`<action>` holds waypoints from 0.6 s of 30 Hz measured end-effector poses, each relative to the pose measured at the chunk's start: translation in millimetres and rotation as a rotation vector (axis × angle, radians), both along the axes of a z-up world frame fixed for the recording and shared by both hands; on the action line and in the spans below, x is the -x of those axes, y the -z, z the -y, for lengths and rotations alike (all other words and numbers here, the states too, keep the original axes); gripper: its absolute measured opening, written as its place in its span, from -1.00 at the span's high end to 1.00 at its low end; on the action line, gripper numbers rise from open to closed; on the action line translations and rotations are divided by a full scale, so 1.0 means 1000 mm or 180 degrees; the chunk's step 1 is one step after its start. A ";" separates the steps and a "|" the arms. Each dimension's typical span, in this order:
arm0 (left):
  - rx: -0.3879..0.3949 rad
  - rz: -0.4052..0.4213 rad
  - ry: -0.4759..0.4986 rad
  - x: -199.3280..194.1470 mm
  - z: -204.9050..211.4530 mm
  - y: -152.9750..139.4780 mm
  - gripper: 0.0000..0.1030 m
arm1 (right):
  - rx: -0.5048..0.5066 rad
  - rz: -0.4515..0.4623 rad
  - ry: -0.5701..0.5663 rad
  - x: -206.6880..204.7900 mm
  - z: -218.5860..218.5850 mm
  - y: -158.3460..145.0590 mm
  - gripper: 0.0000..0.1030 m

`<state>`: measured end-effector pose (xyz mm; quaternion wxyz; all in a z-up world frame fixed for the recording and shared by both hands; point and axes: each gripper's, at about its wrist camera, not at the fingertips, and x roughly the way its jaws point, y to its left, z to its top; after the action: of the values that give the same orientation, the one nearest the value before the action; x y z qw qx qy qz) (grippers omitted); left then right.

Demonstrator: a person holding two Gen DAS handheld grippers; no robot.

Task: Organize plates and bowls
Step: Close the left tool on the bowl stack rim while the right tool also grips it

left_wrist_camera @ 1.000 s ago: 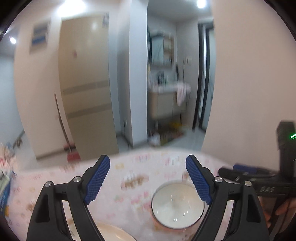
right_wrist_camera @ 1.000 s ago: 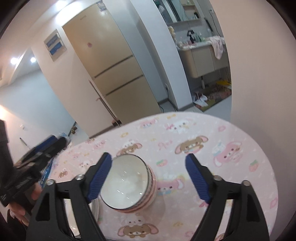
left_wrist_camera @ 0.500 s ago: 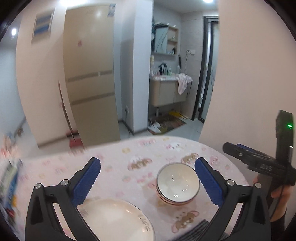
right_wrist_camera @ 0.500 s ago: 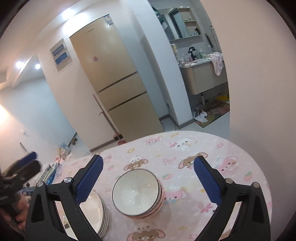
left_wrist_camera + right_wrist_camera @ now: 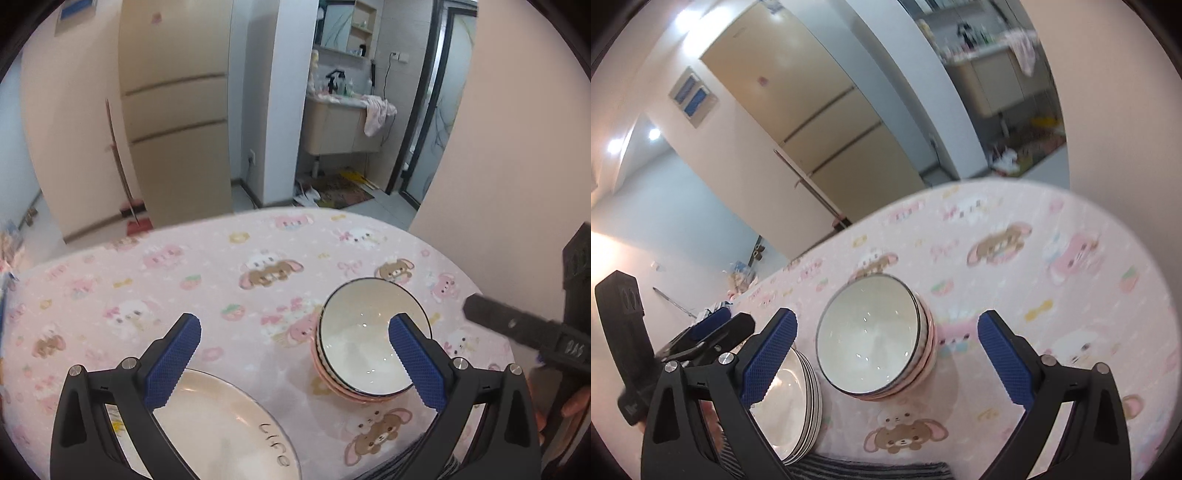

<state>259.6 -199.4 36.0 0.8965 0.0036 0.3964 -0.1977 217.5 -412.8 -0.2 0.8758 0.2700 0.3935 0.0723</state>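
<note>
Where visible: one bowl stack [image 5: 875, 339] (perhaps three).

Stacked white bowls [image 5: 873, 341] upright just beside stacked plates [image 5: 792, 402]

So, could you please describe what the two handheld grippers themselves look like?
Both the left gripper and the right gripper have matte black angular frames with silver screws. Their fingers carry blue cross-hatched pads. The black body has whitish lettering, too blurred to read.
</note>
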 end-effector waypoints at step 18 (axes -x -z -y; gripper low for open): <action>-0.0103 -0.0888 0.0021 -0.043 0.036 0.075 0.04 | -0.0560 -0.0755 -0.0141 -0.046 -0.005 0.076 -0.24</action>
<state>302.9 -235.4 -39.2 0.8319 -0.0081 0.5203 -0.1929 263.2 -407.5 -76.1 0.7943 0.3437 0.4922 0.0934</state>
